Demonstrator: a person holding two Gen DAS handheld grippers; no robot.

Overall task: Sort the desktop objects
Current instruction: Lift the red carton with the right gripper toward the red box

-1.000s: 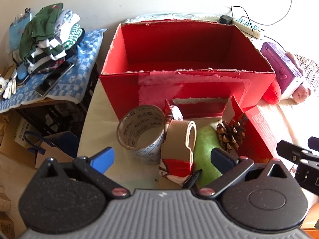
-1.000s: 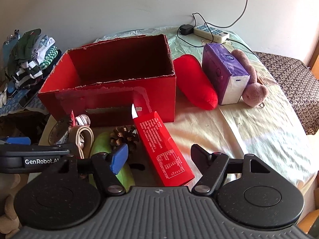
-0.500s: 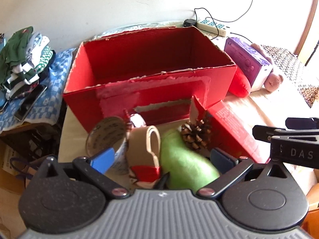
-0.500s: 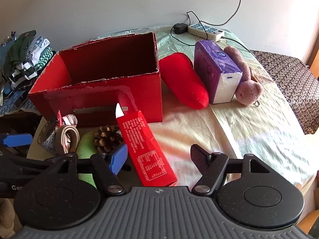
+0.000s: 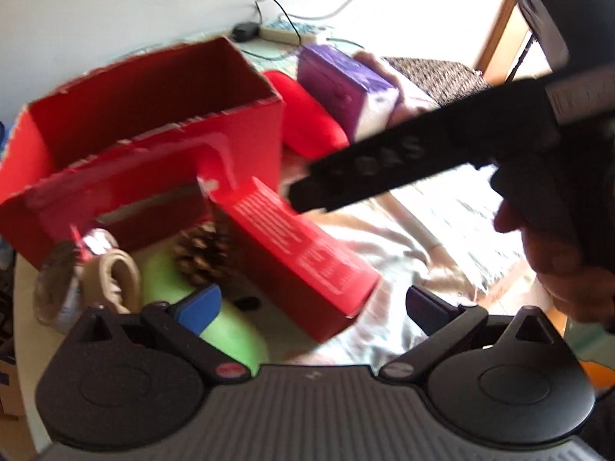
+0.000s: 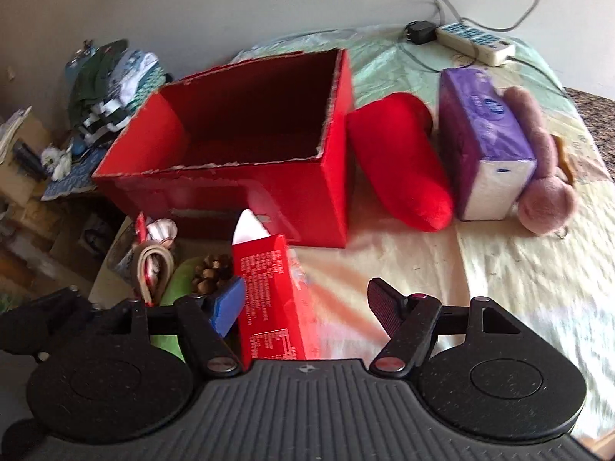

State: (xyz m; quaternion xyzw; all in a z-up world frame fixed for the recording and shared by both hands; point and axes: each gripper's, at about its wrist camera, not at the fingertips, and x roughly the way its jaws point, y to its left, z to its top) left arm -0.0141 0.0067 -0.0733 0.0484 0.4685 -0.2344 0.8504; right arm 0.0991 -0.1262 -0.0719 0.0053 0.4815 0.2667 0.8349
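A large open red cardboard box stands on the table. In front of it lie a slim red carton, a pine cone, a green plush, a beige tape roll and a clear tape roll. My left gripper is open and empty, just short of the carton. My right gripper is open and empty, straddling the carton's near end; it shows from the side in the left wrist view.
Right of the box lie a red plush, a purple tissue pack and a pink plush. A power strip lies at the back. Folded clothes are stacked at far left, off the table.
My left gripper has swung right, from the tape rolls and green plush to the red carton. My right gripper has moved forward and higher, with the carton's end now between its fingers.
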